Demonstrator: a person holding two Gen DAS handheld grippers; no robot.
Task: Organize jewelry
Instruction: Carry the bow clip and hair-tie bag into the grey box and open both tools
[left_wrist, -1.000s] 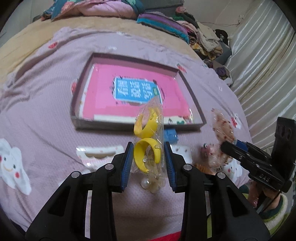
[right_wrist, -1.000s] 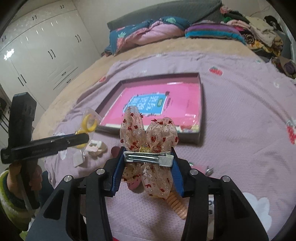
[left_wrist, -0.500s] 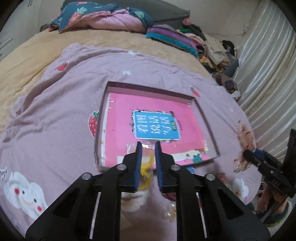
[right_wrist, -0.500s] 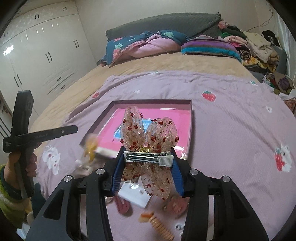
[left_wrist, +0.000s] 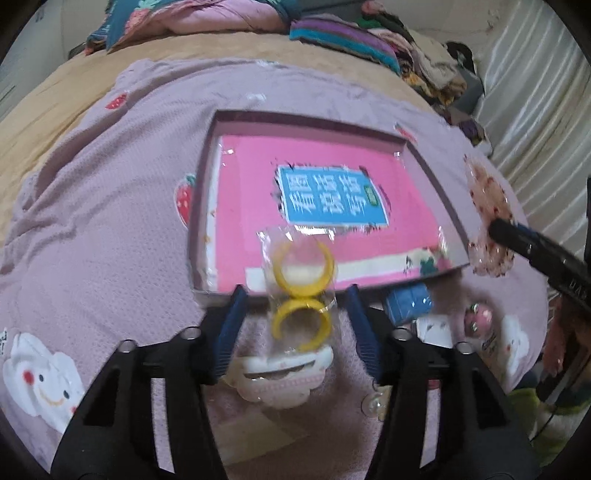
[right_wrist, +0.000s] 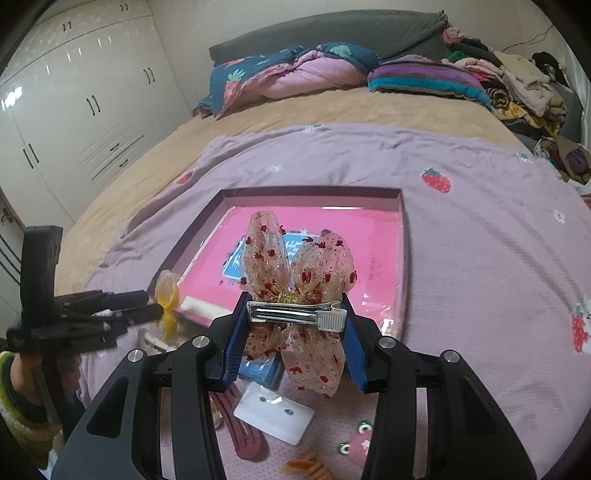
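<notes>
Item 1. Left claw (left_wrist: 295, 325): black frame, blue ribbed pads; jaws opening. The clear packet of yellow rings (left_wrist: 300, 291) sits between the pads, neither pressing on it. A second ago the pads were closing on it, and half a second ago they were pinched tight. Judgement: the packet is being released over the near rim of the box, so this piece looks close to being filed. The packet straddles the box's near edge, top ring over the pink panel and lower ring short of it; whether it rests or is falling cannot be told.

Item 2. Box (left_wrist: 199, 192): shallow, rectangular, dull mauve walls, lying on a lilac knitted blanket (left_wrist: 96, 206) with strawberry and cloud motifs. Inside, a glossy pink panel under film, with a blue label.

Item 3. Loose pieces, near side of the box: white-and-pink plastic clip (left_wrist: 280, 376), a small blue box (left_wrist: 408, 304), a white earring card (right_wrist: 275, 413), a pink hair clip (right_wrist: 243, 424), an orange coil tie (right_wrist: 306, 467).

Item 4. Right claw (right_wrist: 295, 321): clenched on the metal alligator clip of a sheer organza bow (right_wrist: 295, 273), peach with red flecks and a gold centre band. Held above the box's near edge, closer to the box than a second ago. Judgement: next for filing.
</notes>
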